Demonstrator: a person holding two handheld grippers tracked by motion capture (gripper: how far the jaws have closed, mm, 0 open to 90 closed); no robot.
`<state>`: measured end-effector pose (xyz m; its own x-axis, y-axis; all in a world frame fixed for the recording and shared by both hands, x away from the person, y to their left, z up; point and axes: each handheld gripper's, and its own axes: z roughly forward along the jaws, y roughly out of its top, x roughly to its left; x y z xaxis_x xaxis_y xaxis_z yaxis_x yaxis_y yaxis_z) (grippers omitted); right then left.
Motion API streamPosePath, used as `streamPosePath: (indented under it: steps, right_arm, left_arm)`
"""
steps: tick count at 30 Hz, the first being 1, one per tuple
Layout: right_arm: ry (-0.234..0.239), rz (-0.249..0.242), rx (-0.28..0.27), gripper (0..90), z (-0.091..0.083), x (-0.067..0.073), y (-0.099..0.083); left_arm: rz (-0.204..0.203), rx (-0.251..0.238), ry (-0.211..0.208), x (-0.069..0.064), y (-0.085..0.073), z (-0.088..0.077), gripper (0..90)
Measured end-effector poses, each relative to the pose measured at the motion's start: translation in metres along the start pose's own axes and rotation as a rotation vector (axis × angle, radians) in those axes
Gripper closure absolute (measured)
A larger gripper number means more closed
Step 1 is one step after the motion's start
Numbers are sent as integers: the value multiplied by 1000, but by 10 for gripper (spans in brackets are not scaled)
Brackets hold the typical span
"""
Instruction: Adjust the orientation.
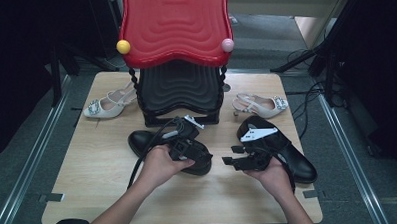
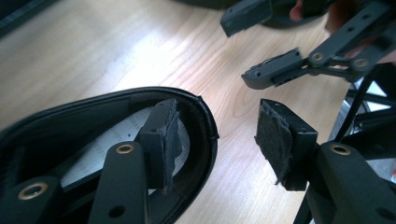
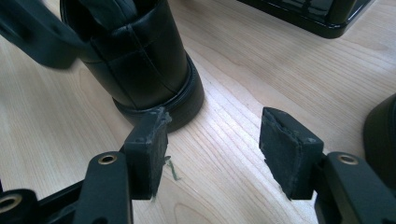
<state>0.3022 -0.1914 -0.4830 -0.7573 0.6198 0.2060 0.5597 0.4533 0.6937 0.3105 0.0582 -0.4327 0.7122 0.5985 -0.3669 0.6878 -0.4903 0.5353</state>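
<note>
A black leather shoe (image 1: 142, 141) lies on the wooden table (image 1: 98, 170) in front of the rack. My left gripper (image 1: 204, 161) is at its heel end. In the left gripper view the left gripper (image 2: 217, 126) stands open astride the heel rim (image 2: 208, 121): one pad is inside the shoe opening, the other outside, and neither presses on the leather. My right gripper (image 1: 232, 156) is open beside it, with nothing between its jaws. In the right gripper view the right gripper (image 3: 212, 135) faces the shoe's heel (image 3: 140, 60). A second black shoe (image 1: 298, 163) lies under my right hand.
A shoe rack with a red top shelf (image 1: 176, 27) and a black lower shelf (image 1: 178, 90) stands at the back middle. One white heeled sandal (image 1: 106, 105) lies to the rack's left, another white sandal (image 1: 261, 105) to its right.
</note>
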Motion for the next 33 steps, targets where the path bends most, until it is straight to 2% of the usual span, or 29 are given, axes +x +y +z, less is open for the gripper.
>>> streamPosePath:
  steps: [2, 3, 5, 6, 7, 8, 10, 13, 14, 18, 25, 28, 33]
  right_arm:
    - [3, 6, -7, 429, -1, 0, 0]
    - [4, 7, -9, 429, -1, 0, 0]
    - [5, 8, -10, 428, -1, 0, 0]
    - [5, 6, -12, 429, -1, 0, 0]
    - [7, 6, -12, 429, 0, 0, 0]
    - [7, 4, -10, 429, 0, 0, 1]
    - [7, 5, -9, 429, 0, 0, 1]
    - [8, 3, -19, 435, 0, 1, 2]
    - [9, 6, -19, 436, 0, 1, 2]
    - [8, 10, -21, 439, 2, 0, 3]
    - [14, 2, -17, 442, 6, 1, 7]
    - [19, -7, -15, 443, 8, 1, 9]
    - [26, -16, -17, 448, 13, 1, 14]
  left_arm:
    - [1, -8, -8, 1, 0, -5, 452]
    - [0, -24, -9, 0, -1, -14, 450]
    - [9, -36, 0, 0, -2, -19, 443]
    - [13, -45, 5, 0, -5, -28, 441]
    - [13, -45, 5, 0, -5, -28, 436]
    - [21, -57, 10, 2, -7, -36, 433]
    - [33, -65, 18, 3, -9, -40, 432]
    - [59, -114, 114, 9, -19, -53, 427]
    - [62, -122, 132, 12, -22, -55, 427]
    - [43, -152, 152, 24, -35, -64, 422]
    - [-10, -195, 150, 46, -62, -75, 414]
    - [-47, -204, 144, 52, -72, -77, 415]
    - [-58, -217, 173, 61, -87, -78, 386]
